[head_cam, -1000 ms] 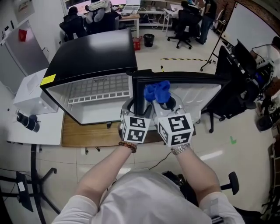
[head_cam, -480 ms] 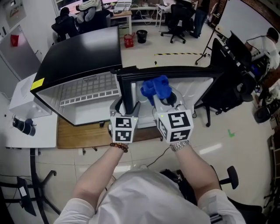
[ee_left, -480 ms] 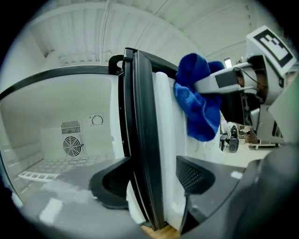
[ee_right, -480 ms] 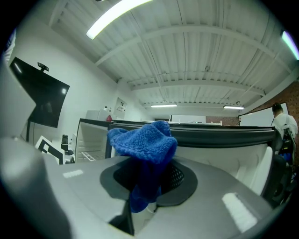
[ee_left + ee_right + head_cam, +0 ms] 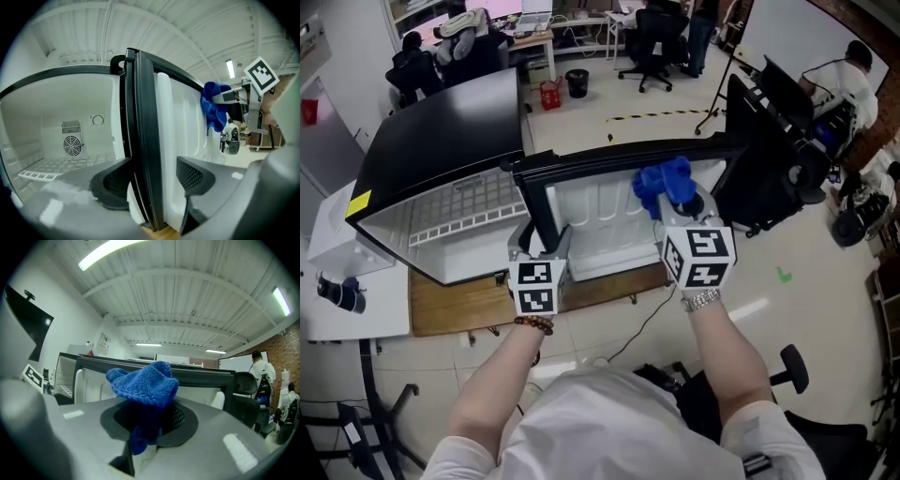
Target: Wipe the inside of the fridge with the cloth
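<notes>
Left gripper (image 5: 540, 242): fingers clamped on the free edge of the fridge door (image 5: 619, 161), one finger on the black outer face, the other on the white inner lining
Why that grip: looks like it's there to pin the door wide open, so the cabinet mouth is free for the other hand
Right gripper (image 5: 680, 208): fingers clenched on the blue cloth (image 5: 661, 183), nothing else between them
Cloth, where: pinched between the right fingers, a fat wad bulging out past the fingertips and a short tail hanging down behind them; it floats just in front of the door's lining and I can't tell whether it touches
Cloth, which way: its long axis runs along the fingers, wad end forward towards the door, away from the person
Why bunched: a wad out front gives a soft pad to press on a wall while the fingers stay clear of the plastic, I'd say
Fridge (image 5: 441, 141): small black box on a wooden counter (image 5: 459, 295), cavity white with a wire shelf (image 5: 469, 211), all of it off beyond the left fingers
Round fan grille (image 5: 71, 145): on the back wall, deep past the left fingertips
Step in hand: door held, cloth loaded; no wiping of the cavity yet to my eye, the cloth is on the door side, well apart from the shelf
</notes>
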A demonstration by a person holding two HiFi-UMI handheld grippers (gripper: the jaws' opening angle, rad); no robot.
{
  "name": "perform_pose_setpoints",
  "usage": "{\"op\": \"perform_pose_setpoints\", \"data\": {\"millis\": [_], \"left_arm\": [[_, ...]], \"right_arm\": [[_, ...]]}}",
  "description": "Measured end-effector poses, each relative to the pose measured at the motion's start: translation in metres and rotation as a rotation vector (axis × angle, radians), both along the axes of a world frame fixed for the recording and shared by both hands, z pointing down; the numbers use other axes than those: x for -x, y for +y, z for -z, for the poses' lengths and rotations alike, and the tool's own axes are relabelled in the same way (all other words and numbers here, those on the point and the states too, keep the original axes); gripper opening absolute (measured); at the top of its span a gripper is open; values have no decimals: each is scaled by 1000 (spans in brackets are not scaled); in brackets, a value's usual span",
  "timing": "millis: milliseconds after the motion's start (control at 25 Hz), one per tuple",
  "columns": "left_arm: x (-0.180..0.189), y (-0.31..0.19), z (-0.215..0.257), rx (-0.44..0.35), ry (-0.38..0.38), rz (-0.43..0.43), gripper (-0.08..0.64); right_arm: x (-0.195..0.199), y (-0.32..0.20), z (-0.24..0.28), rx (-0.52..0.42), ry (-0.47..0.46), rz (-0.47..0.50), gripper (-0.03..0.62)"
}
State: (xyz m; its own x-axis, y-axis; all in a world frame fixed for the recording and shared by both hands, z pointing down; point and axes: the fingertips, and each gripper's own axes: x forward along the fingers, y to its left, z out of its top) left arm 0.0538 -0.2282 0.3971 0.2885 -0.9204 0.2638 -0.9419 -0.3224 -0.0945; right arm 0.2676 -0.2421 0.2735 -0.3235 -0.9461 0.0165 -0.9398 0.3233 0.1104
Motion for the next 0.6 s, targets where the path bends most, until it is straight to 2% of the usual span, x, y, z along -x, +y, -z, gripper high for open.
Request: {"op": "perform_pose_setpoints", "data": {"millis": [320,480,600], "left_arm": [[0,3,2,12,0,6,305],[0,5,2,11,0,6,304],[1,5,1,8,1,8,302]], "right_arm": [[-85,-14,5,1,-14,-171,87],[-107,-16,5,8,-27,-205,87],[-108,-13,6,7,-35,-202,87]]}}
